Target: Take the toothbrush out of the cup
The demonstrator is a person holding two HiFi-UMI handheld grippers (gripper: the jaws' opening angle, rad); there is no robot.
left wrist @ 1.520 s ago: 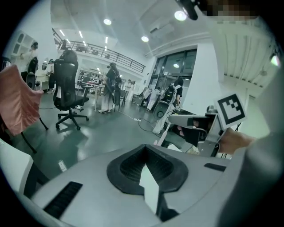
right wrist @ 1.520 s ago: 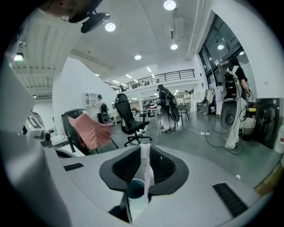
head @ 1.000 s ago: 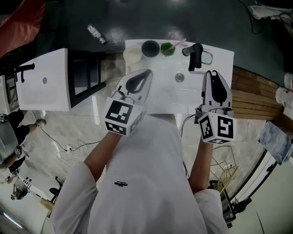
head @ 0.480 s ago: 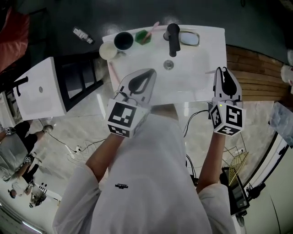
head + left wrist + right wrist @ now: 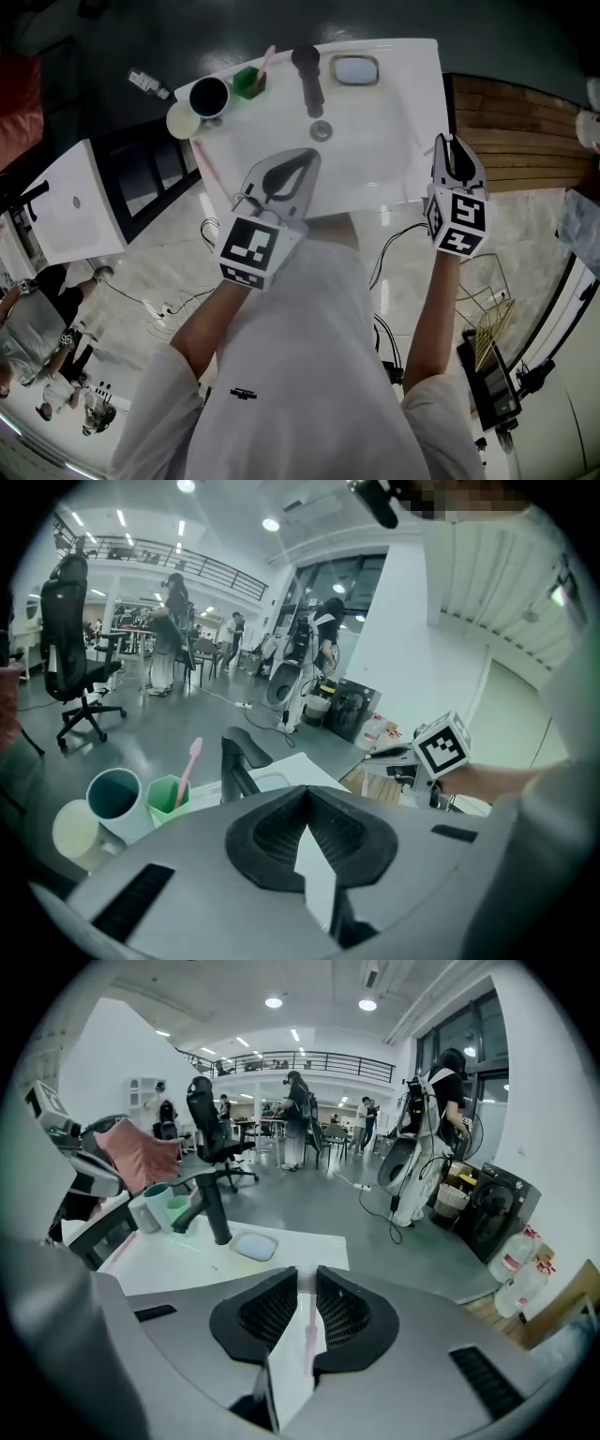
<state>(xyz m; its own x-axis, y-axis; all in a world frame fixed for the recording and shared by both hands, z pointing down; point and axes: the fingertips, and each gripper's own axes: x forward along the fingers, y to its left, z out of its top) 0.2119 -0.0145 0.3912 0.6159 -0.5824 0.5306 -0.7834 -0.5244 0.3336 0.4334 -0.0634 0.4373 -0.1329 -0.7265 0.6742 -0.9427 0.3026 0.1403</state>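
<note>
Both forearms reach out from the body toward the white sink (image 5: 375,141), with the grippers tilted down at its near edge. The left gripper (image 5: 298,161) has its jaws pressed together and empty. The right gripper (image 5: 455,150) has its jaws slightly apart, pinching nothing. At the sink's far left corner a slim pink toothbrush (image 5: 265,61) leans head-up in a green cup (image 5: 247,84), just left of the black faucet (image 5: 307,80). The left gripper view shows the brush plainly, while the right gripper view shows only the cups behind the faucet.

White rectangular washbasin (image 5: 375,141) below me. Tall black faucet (image 5: 307,75) at its far edge, pale oval soap dish (image 5: 354,69) just beside. Far-left corner: white mug w/ dark inside (image 5: 208,97), cream round cup (image 5: 183,120) right next to it. Small bottle (image 5: 148,83) lies off the basin beyond that corner. Black office chair (image 5: 67,611) in bkgd.
</note>
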